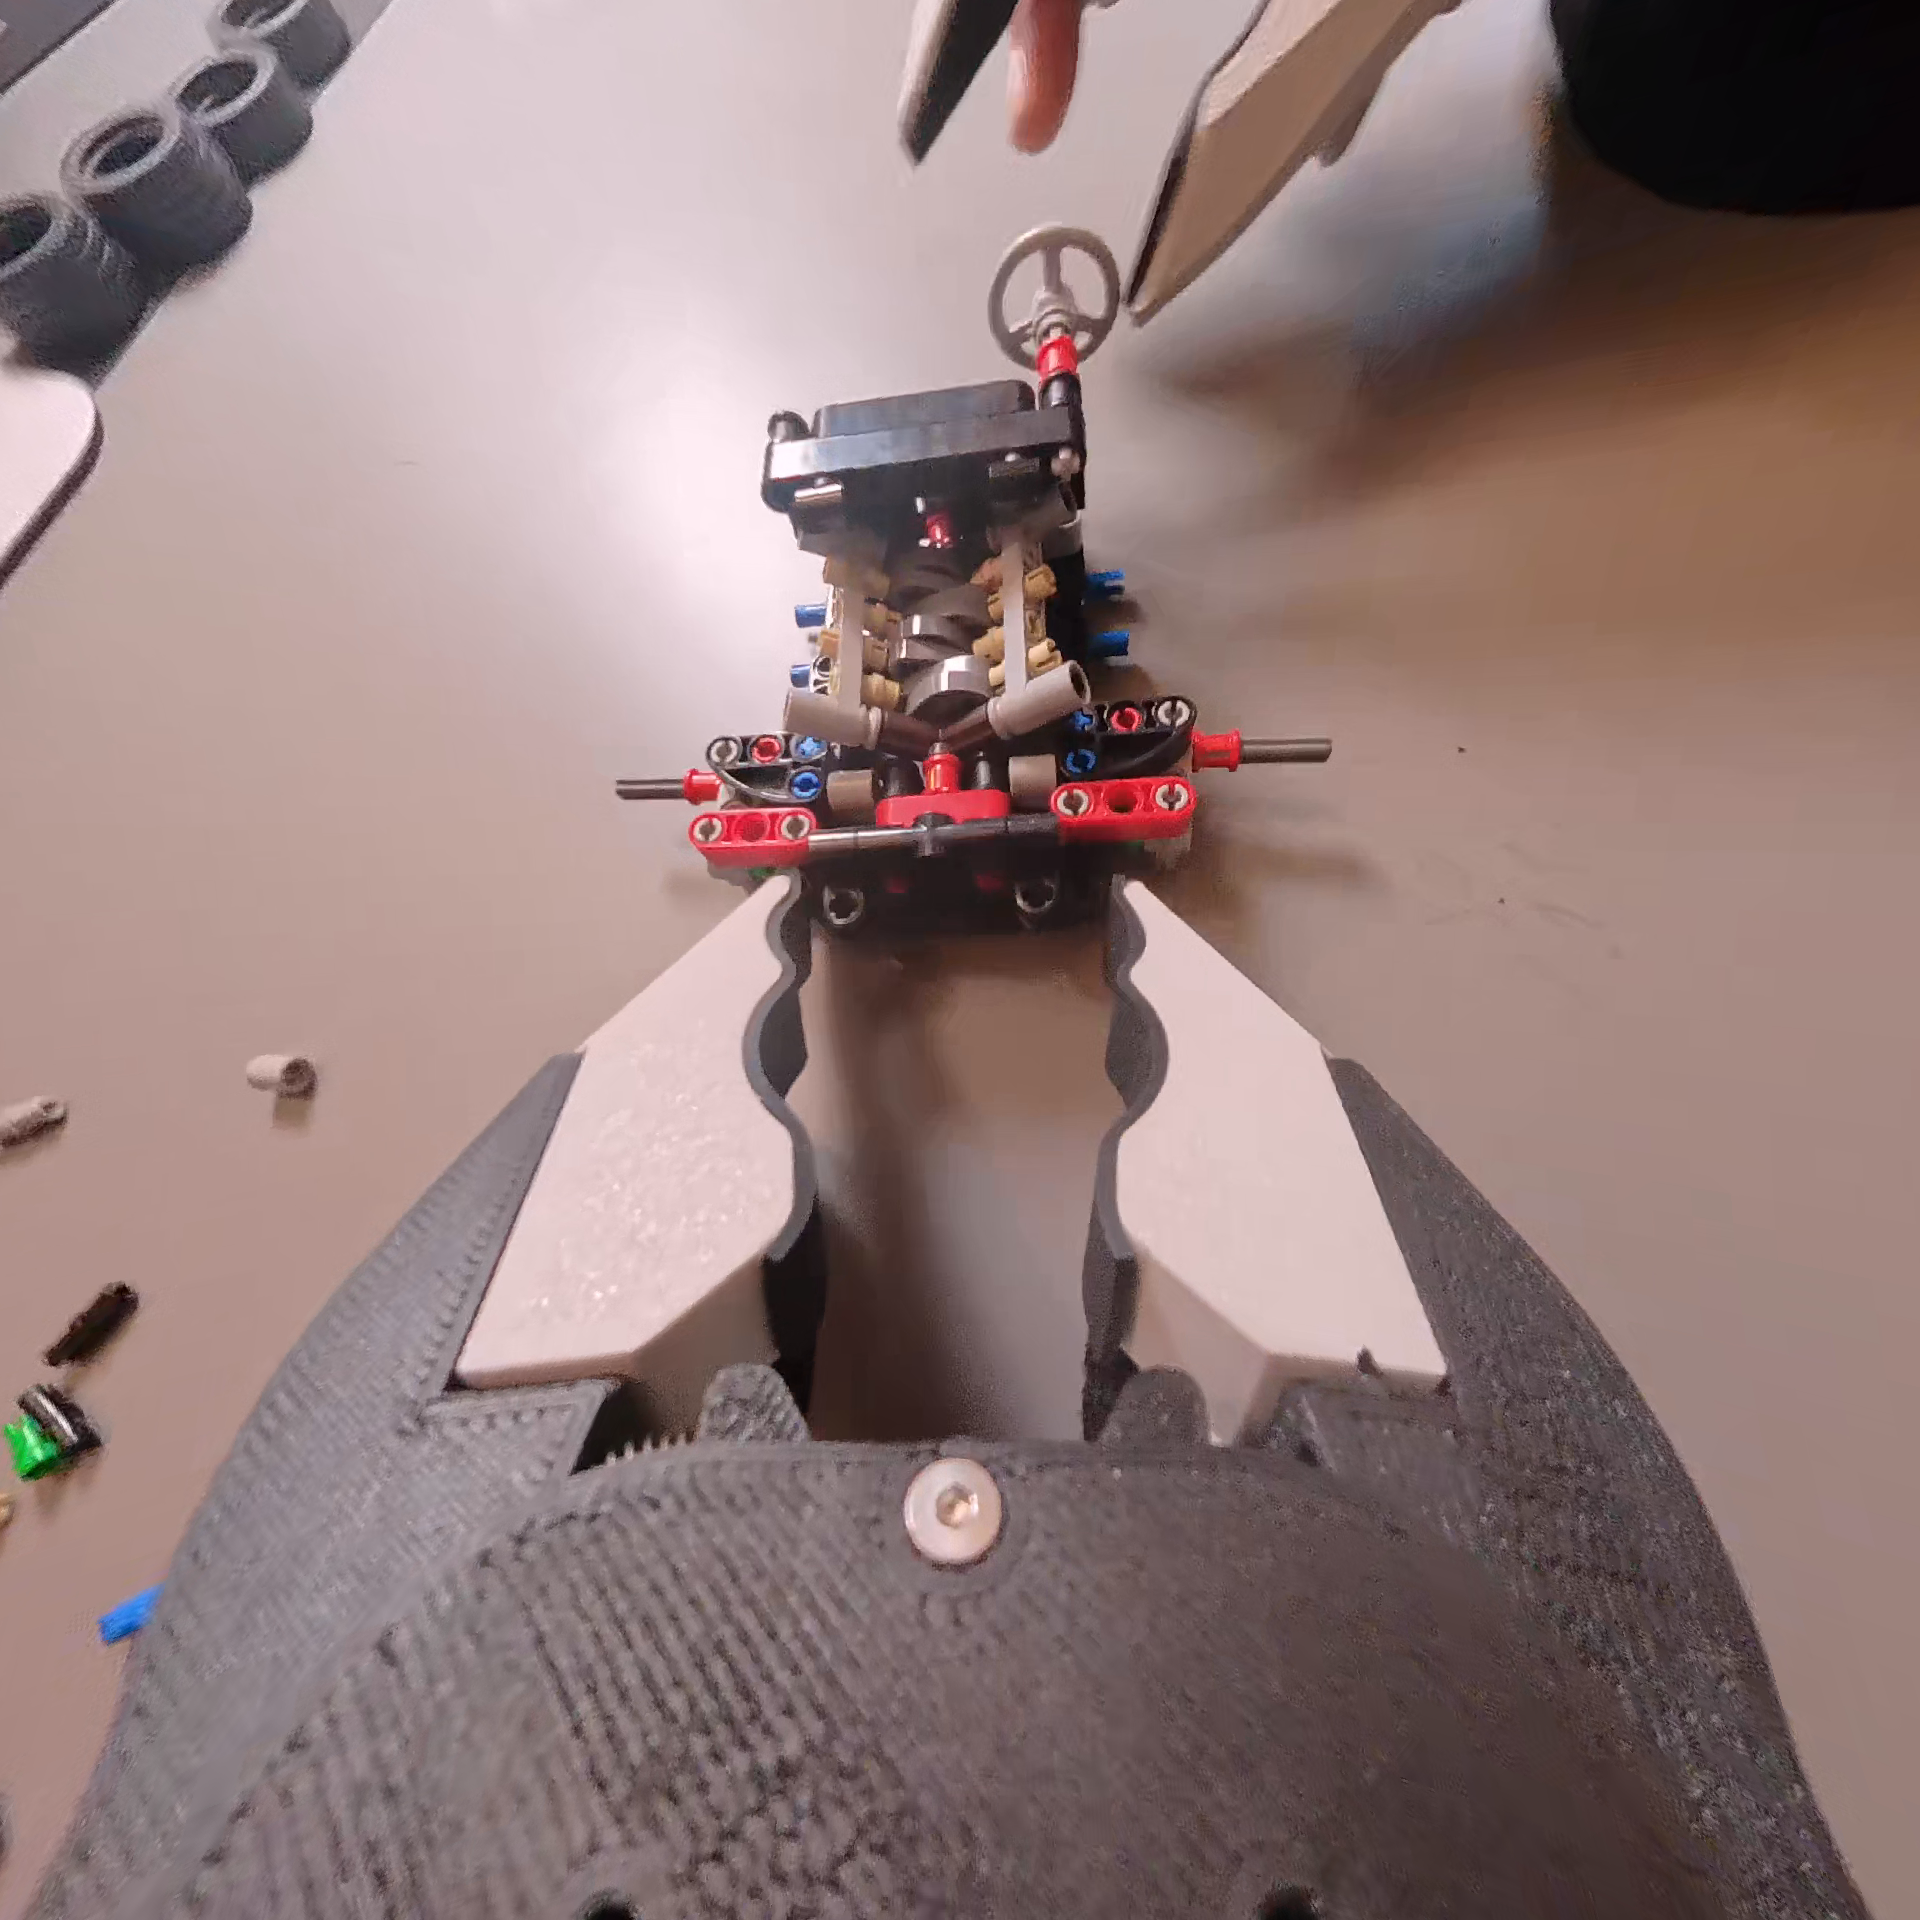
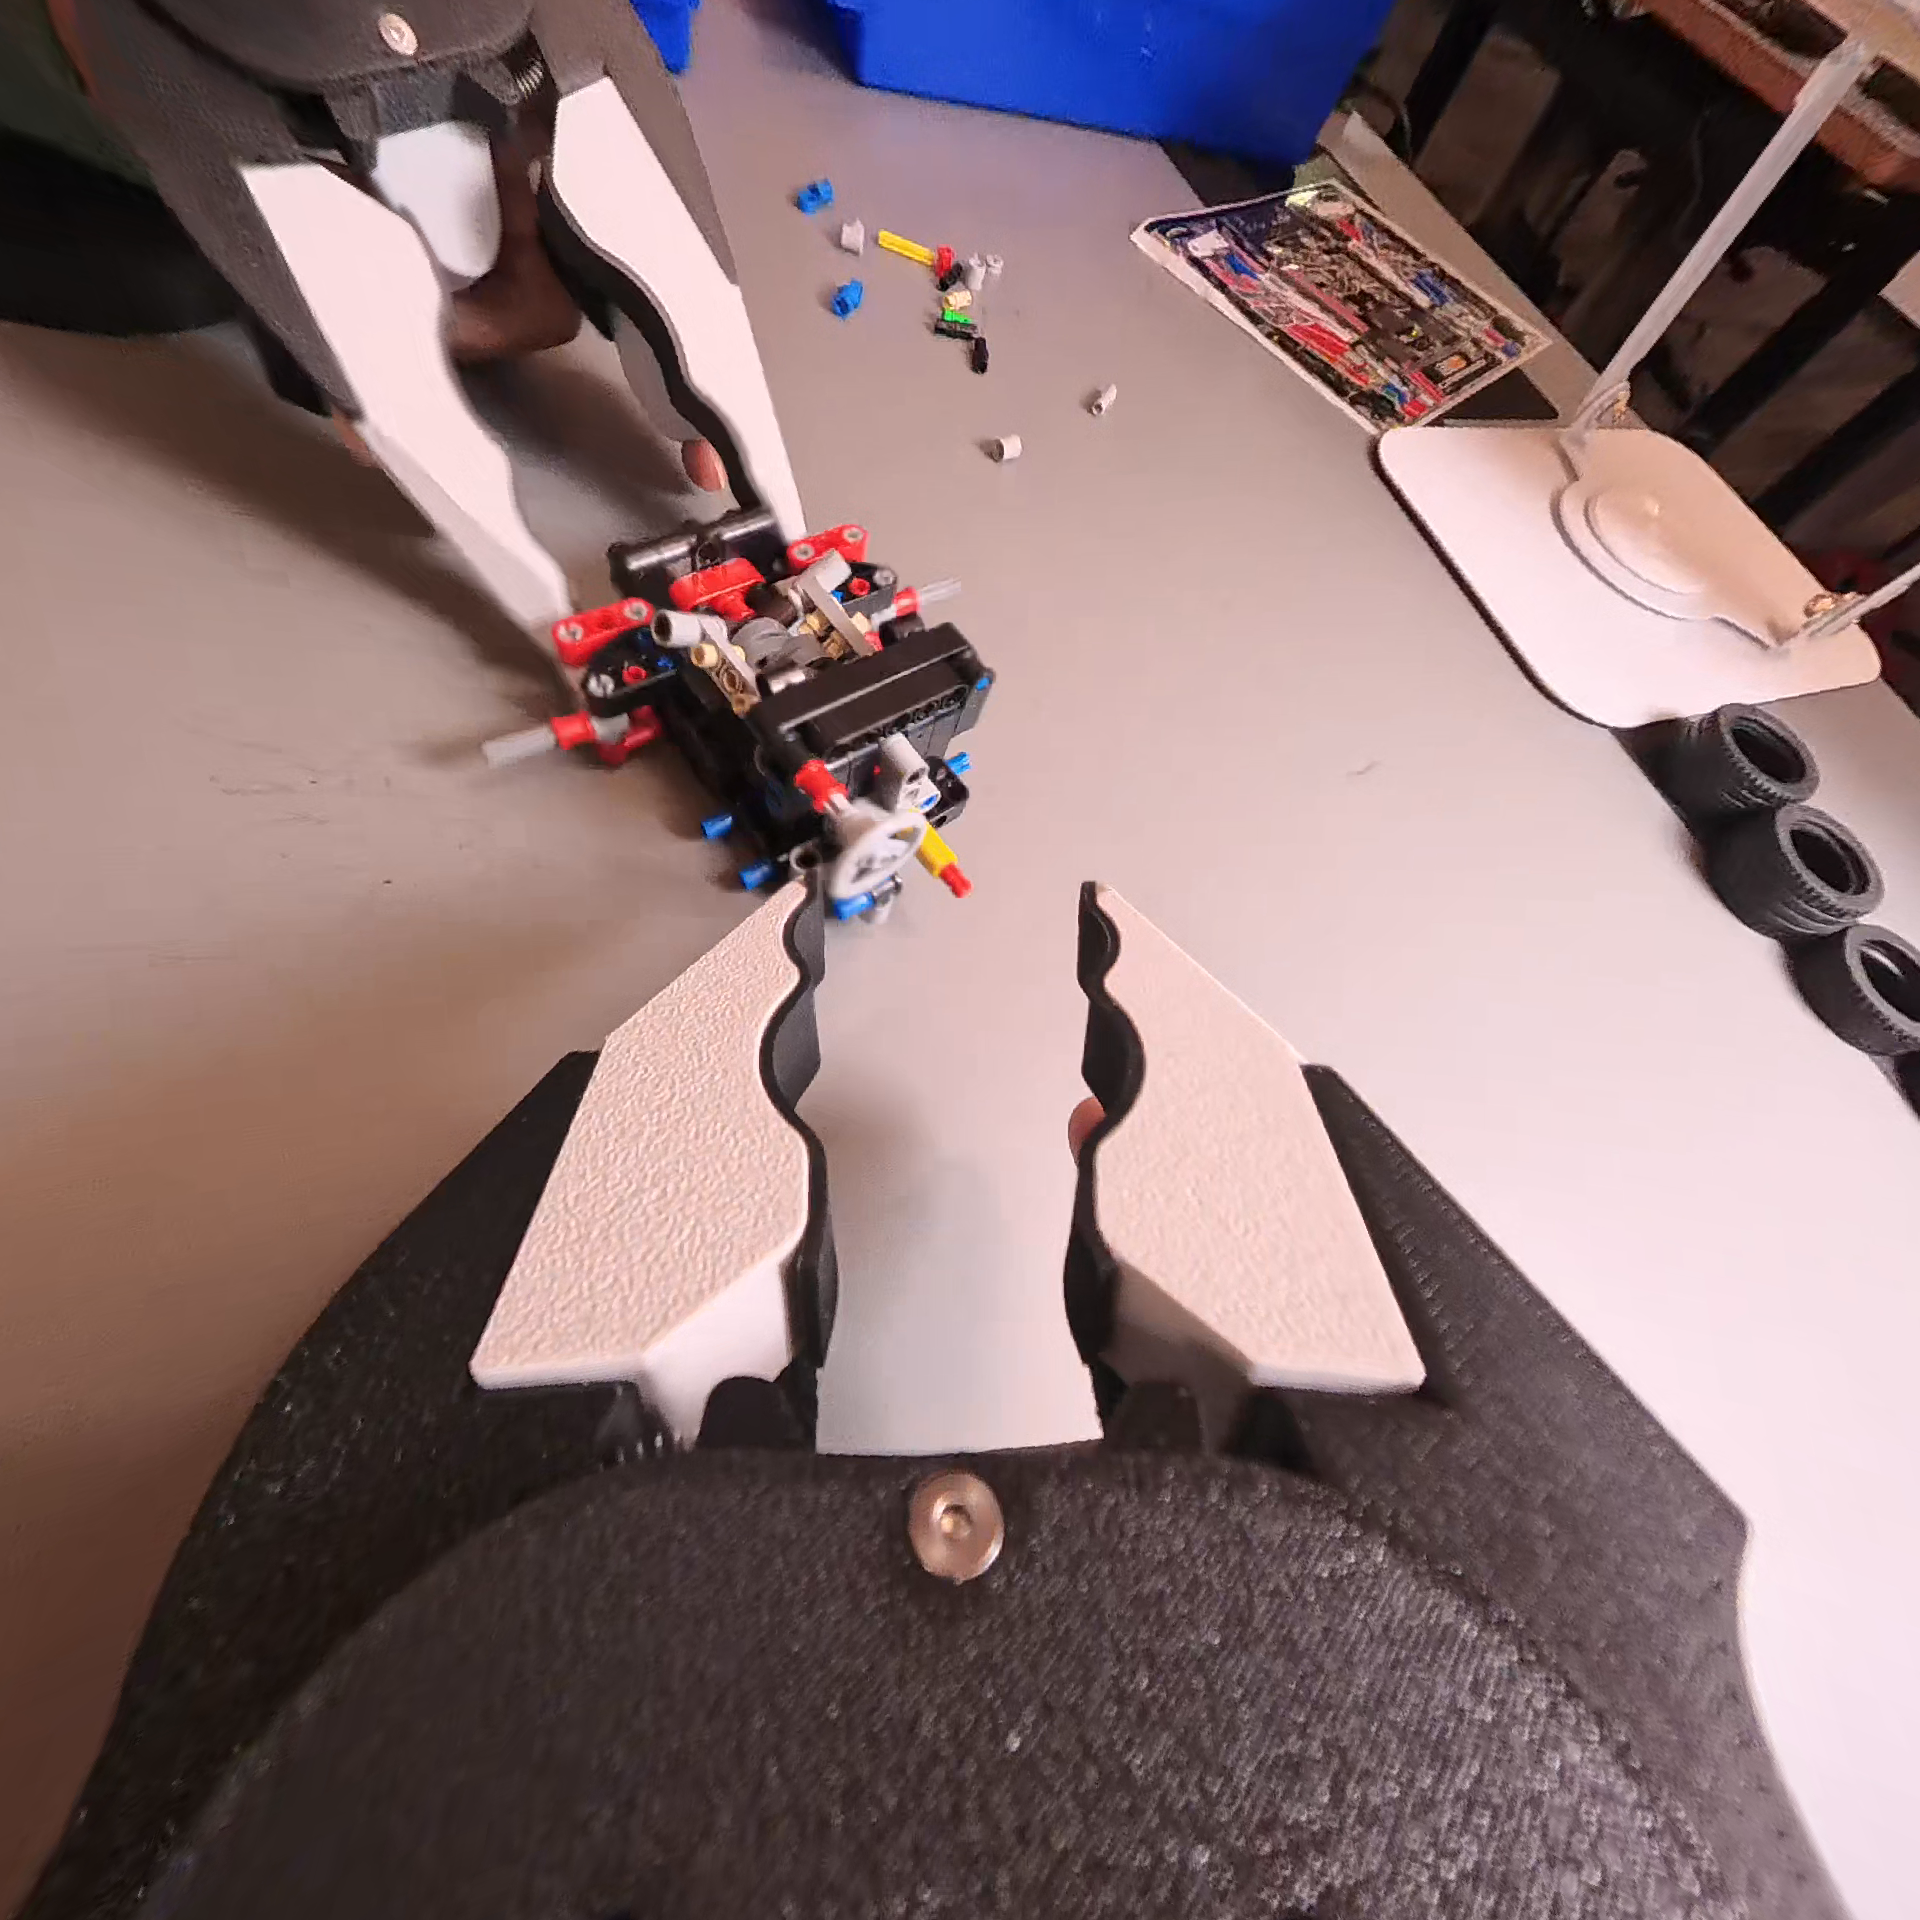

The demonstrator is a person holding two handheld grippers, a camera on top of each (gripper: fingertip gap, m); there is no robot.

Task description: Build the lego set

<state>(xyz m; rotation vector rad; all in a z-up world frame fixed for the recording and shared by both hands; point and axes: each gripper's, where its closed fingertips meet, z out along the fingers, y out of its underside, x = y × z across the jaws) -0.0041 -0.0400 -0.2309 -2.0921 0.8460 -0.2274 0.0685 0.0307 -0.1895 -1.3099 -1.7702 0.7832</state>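
Observation:
A part-built lego car chassis (image 1: 935,665) lies on the table, black with red beams, blue pins and a grey steering wheel (image 1: 1055,281) at its far end. My left gripper (image 1: 956,899) clamps the black near end of the chassis between its fingertips. In the right wrist view the same gripper (image 2: 670,566) stands over that end of the chassis (image 2: 790,686). My right gripper (image 2: 945,894) is open and empty, its left fingertip just beside the steering wheel (image 2: 878,847). It also shows in the left wrist view (image 1: 1027,234), above the wheel.
Black tyres (image 2: 1797,873) stand in a row at the table's edge, also in the left wrist view (image 1: 156,177). Loose small pieces (image 2: 935,281) lie beyond the chassis. An instruction booklet (image 2: 1340,301), a white stand base (image 2: 1621,582) and a blue bin (image 2: 1091,62) stand further back. The gap from one gripper's tips to the other's is roughly 12 cm.

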